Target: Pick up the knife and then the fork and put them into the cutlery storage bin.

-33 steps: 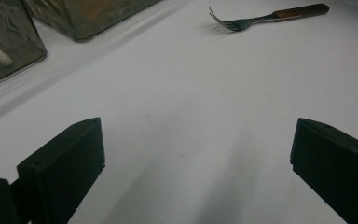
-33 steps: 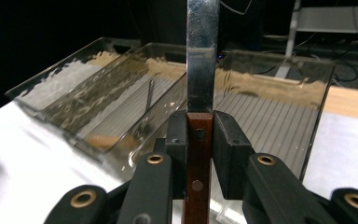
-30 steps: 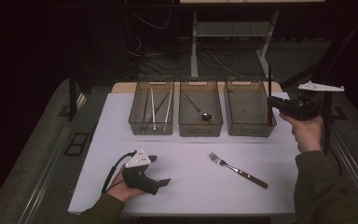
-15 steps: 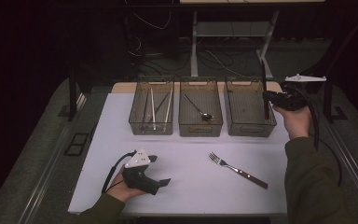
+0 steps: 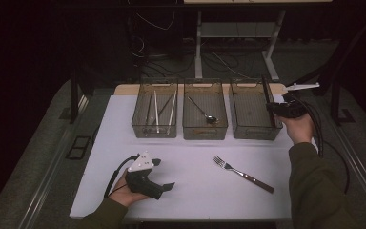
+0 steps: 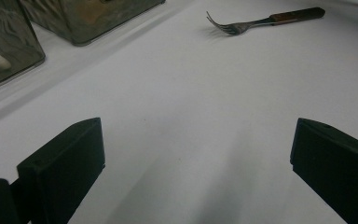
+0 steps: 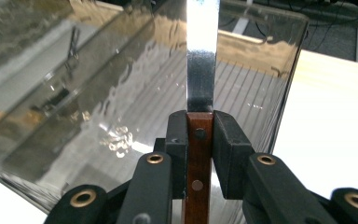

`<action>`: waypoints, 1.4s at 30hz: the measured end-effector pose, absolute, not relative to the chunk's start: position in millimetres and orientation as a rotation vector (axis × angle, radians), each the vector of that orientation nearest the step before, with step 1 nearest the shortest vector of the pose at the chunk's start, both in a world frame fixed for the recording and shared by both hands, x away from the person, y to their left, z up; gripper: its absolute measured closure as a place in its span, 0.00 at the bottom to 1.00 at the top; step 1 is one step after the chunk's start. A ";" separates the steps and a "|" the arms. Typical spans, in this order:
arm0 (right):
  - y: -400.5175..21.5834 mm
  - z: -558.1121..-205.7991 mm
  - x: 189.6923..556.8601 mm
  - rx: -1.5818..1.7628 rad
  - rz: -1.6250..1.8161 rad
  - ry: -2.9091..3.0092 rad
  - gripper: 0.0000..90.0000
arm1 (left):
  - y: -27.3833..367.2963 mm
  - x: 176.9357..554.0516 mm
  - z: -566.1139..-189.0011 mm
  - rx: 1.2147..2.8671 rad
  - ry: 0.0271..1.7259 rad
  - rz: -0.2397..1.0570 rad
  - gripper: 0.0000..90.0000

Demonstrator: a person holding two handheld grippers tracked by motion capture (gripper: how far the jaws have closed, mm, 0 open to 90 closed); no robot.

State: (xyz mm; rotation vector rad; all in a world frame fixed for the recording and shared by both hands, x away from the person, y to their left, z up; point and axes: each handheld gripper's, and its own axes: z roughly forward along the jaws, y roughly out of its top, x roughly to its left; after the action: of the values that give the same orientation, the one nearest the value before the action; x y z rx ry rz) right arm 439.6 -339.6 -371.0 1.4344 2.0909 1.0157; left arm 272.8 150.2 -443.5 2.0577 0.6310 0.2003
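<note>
The left gripper (image 5: 164, 187) is being rested at the table's (image 5: 190, 200) near edge, jaws spread and empty. The fork (image 5: 243, 173) is being left lying mid-table. Farther off, the knife (image 7: 201, 84), pinched at its wooden handle by the right gripper (image 5: 269, 109), is being brought lower than a second ago, over the rightmost bin (image 5: 252, 125), so a drop-off there seems imminent.
</note>
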 end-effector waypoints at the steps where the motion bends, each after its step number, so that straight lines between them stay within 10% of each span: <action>1: -339.1 -373.4 439.9 1.437 1.004 2.099 0.86 | 150.1 272.7 -443.5 2.056 0.631 0.200 0.02; 21: -328.6 -398.7 447.0 1.430 0.840 2.206 0.84 | 150.1 272.5 -443.4 2.060 0.627 0.197 0.02; 42: -332.5 -363.3 386.5 1.273 1.236 2.237 0.43 | 151.7 272.7 -442.6 2.057 0.634 0.203 0.02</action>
State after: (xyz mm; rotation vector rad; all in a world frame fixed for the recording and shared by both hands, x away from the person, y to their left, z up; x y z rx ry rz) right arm 386.5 -332.5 -363.3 1.2731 2.2373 1.2362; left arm 272.7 151.7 -442.6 2.0566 0.6340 0.2034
